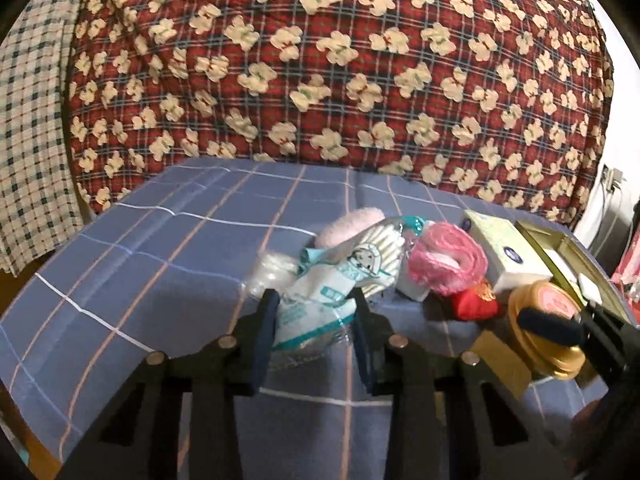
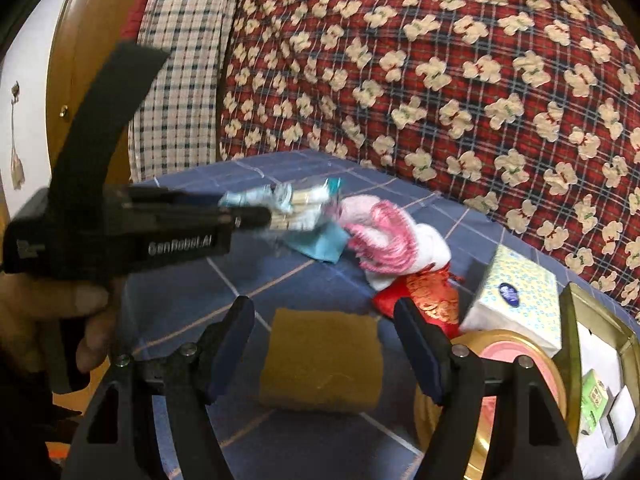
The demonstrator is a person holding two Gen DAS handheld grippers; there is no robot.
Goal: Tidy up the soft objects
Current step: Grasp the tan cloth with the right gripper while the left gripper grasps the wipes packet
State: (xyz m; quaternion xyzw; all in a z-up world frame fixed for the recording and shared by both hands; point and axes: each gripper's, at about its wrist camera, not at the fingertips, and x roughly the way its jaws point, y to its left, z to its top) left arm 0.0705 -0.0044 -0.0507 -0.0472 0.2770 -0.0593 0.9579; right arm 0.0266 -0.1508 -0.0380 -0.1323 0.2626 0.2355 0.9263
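Observation:
My left gripper (image 1: 314, 320) is shut on a clear bag of cotton swabs (image 1: 340, 276) with teal print, its pads pressing the bag's lower end. In the right wrist view the same left gripper (image 2: 256, 214) shows from the side, holding the bag (image 2: 296, 204) just above the blue checked bedsheet (image 2: 248, 272). My right gripper (image 2: 324, 312) stands open over a yellow-brown sponge (image 2: 320, 360), nothing between its fingers. A fluffy pink cloth (image 2: 380, 236), a red embroidered pouch (image 2: 424, 296) and a teal cloth (image 2: 324, 246) lie beyond it.
A tissue pack (image 2: 520, 304), a round gold tin (image 2: 496, 364) and an open gold box (image 2: 592, 360) sit at the right. A small bag of cotton pads (image 1: 272, 272) and a pale pink towel (image 1: 352, 224) lie behind the swabs. A red patterned quilt (image 1: 320, 60) rises behind.

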